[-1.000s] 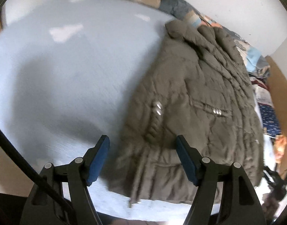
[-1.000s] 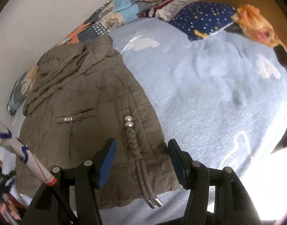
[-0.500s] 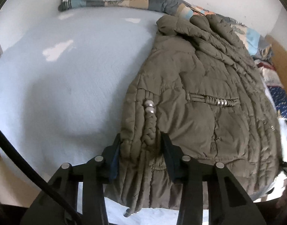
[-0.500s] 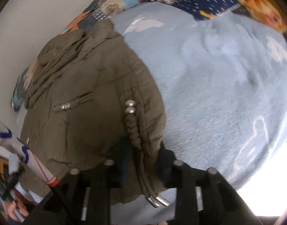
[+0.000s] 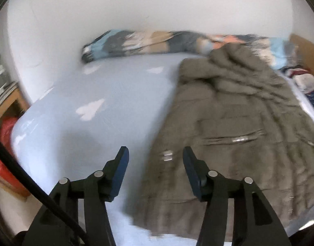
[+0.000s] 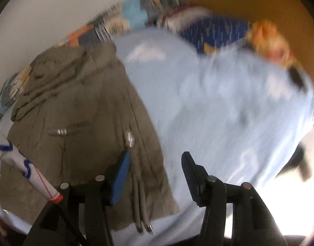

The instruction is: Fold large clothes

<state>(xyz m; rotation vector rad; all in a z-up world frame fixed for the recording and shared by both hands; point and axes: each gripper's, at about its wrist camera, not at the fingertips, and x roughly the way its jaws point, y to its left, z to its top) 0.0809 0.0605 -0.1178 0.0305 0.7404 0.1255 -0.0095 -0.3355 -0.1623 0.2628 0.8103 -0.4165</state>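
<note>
A folded olive-brown padded jacket [image 5: 234, 135] lies flat on a bed covered with a pale blue sheet [image 5: 107, 106], its collar end toward a patchwork quilt [image 5: 148, 43] bunched along the white wall. Both views are blurred.

The left gripper [image 5: 156, 171] hovers over the jacket's near left edge. Its jaws have just been opening, and the fingers [image 5: 121, 172] stand apart and released, nothing pressed between them.

The right gripper [image 6: 155, 176] hangs over the jacket's near right edge, where braided drawcords [image 6: 139, 192] with metal tips trail toward the hem. Its jaws have also just been opening; the fingers [image 6: 120, 181] are spread and free of the fabric, the cords lying below the gap. A dark blue patterned cloth [image 6: 216, 34] sits at the bed's far end.
</note>
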